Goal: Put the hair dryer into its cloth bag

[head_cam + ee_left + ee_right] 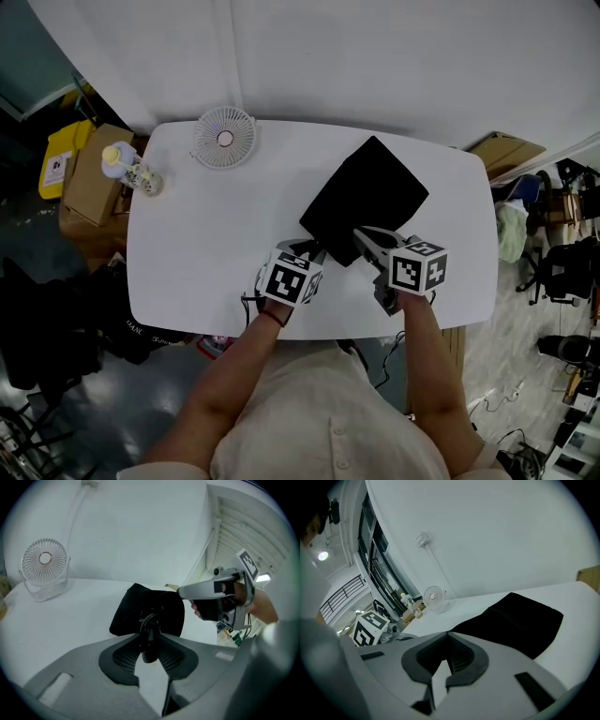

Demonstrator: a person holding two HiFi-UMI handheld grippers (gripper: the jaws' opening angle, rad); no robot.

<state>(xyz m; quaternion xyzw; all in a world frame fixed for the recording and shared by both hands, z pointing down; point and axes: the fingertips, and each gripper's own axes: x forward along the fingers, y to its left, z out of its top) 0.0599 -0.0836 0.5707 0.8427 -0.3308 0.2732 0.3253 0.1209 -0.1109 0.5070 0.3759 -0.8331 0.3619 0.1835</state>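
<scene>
Hair dryer: body unseen; I judge it already inside the black cloth bag (367, 199) on the white table (187, 253). Left gripper (149, 652) clamps a black cord loop (149, 622) at the bag's mouth. Right gripper (443, 666) is closed at the bag's edge. Next: I tuck the cord in.

From here the cloth bag (366, 202) reads solid black against a plain white table (187, 262), and the fan (225, 138) is white with a fine radial wire pattern. My left gripper (149, 654) and right gripper (443, 663) are grey with darker grey ribbed pads, their marker cubes (417, 266) carry black-and-white squares, and the cord (149, 629) at the left pads is black. Off the table I make out a yellow container (64, 155) with a white label and a brown cardboard box (89, 183).
</scene>
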